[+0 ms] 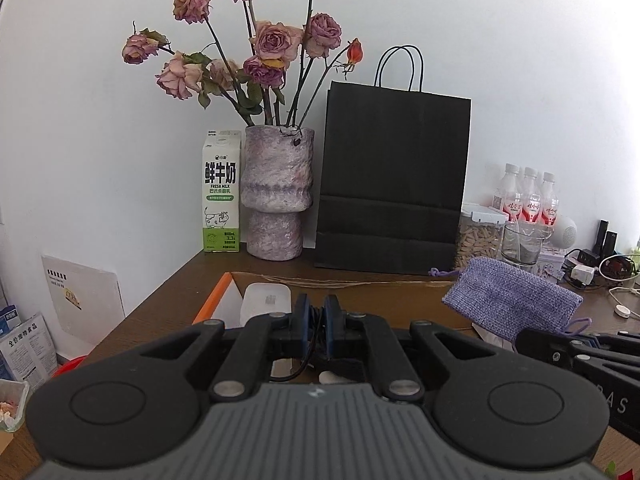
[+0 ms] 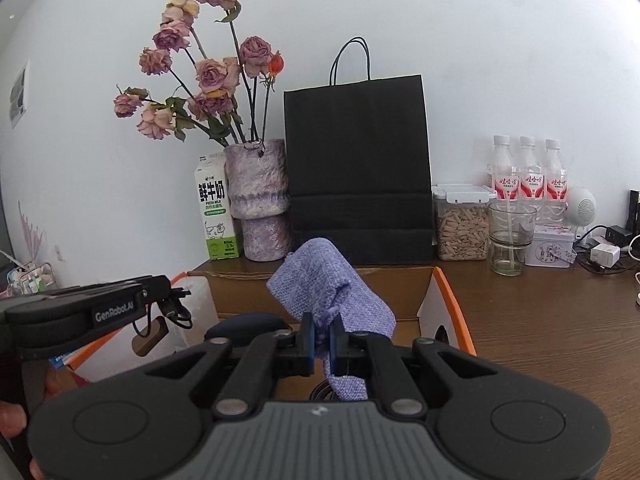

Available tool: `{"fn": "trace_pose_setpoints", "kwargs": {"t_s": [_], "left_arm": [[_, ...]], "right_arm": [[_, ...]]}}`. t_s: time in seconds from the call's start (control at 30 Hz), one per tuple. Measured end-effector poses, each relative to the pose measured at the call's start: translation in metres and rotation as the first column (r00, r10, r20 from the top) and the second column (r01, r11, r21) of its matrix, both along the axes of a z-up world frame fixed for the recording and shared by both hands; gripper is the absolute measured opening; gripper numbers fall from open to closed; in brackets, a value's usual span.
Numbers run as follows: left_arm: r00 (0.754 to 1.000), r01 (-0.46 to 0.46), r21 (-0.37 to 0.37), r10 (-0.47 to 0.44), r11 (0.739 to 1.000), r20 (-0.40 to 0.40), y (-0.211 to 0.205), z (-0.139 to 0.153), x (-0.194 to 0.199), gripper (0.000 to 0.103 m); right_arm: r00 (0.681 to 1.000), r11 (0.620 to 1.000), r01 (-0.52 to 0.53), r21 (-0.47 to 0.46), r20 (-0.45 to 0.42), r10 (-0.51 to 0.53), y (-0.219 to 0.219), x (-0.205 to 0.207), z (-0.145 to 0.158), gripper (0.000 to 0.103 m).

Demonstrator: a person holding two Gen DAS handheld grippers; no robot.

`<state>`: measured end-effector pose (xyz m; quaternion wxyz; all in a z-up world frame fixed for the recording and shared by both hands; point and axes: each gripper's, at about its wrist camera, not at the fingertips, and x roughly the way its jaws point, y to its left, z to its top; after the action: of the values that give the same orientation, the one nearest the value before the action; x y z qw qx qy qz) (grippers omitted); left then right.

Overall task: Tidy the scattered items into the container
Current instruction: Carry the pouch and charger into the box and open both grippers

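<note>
Two grippers pinch tight: your right gripper squeezes the purple pouch, your left gripper a black cable. The box sits under the fingers, so next let go.

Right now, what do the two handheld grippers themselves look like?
Both match: the left gripper and right gripper have matte black linkage arms with round silver pivot pins, blue finger pads, and a ribbed grey body with two black round caps. White GenRobot.AI lettering marks the left one's side.

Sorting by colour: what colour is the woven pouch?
Purple, clearest in the right wrist view: woven pouch.
</note>
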<state>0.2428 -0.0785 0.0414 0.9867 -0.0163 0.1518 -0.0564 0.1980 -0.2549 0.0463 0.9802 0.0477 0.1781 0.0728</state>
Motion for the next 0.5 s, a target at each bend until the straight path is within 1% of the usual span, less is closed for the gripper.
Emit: {"fn": "trace_pose_setpoints", "kwargs": {"t_s": [0.07,0.13,0.17,0.2,0.23,0.27,0.3,0.33,0.4,0.5], "left_arm": [[1.000,-0.004,0.007,0.004,1.000,0.000,-0.001,-0.001,0.000,0.008],[1.000,-0.017,0.015,0.017,1.000,0.000,-0.002,-0.002,-0.001,0.010],[1.000,-0.030,0.018,0.030,0.999,0.002,-0.002,-0.003,-0.003,0.021],[0.999,-0.043,0.022,0.043,0.999,0.001,-0.002,-0.003,-0.004,0.061],[0.998,-0.060,0.023,0.060,0.998,0.008,-0.001,-0.003,-0.006,0.086],[0.997,-0.078,0.021,0.077,0.997,0.031,0.000,-0.003,-0.009,0.101],[0.994,-0.097,0.021,0.096,0.995,0.058,0.000,-0.002,-0.013,0.103],[0.990,-0.118,0.026,0.115,0.993,0.076,0.001,0.001,-0.016,0.103],[0.989,-0.120,0.009,0.119,0.993,0.090,0.004,0.003,-0.019,0.103],[0.992,-0.105,-0.014,0.106,0.994,0.064,0.007,0.005,-0.018,0.103]], "right_arm": [[1.000,1.000,0.001,-0.001,-0.004,-0.001,0.000,-0.001,-0.001,0.006],[1.000,1.000,0.000,0.001,-0.013,0.000,0.000,-0.001,-0.003,0.012],[1.000,1.000,0.002,0.000,-0.018,-0.002,0.001,-0.001,-0.004,0.020],[1.000,1.000,-0.001,-0.005,-0.021,0.001,0.002,-0.002,-0.004,0.043],[1.000,1.000,-0.003,-0.011,-0.018,0.003,0.003,-0.004,-0.003,0.058],[1.000,1.000,-0.003,-0.017,-0.007,0.003,0.004,-0.006,-0.003,0.087],[1.000,1.000,0.000,-0.026,0.011,0.000,0.005,-0.010,-0.001,0.096],[1.000,0.999,0.000,-0.033,0.027,0.001,0.006,-0.013,0.000,0.094],[0.999,1.000,-0.009,-0.028,0.044,0.010,0.007,-0.018,0.004,0.096],[0.998,1.000,-0.013,-0.024,0.057,0.014,0.007,-0.023,0.006,0.096]]}}
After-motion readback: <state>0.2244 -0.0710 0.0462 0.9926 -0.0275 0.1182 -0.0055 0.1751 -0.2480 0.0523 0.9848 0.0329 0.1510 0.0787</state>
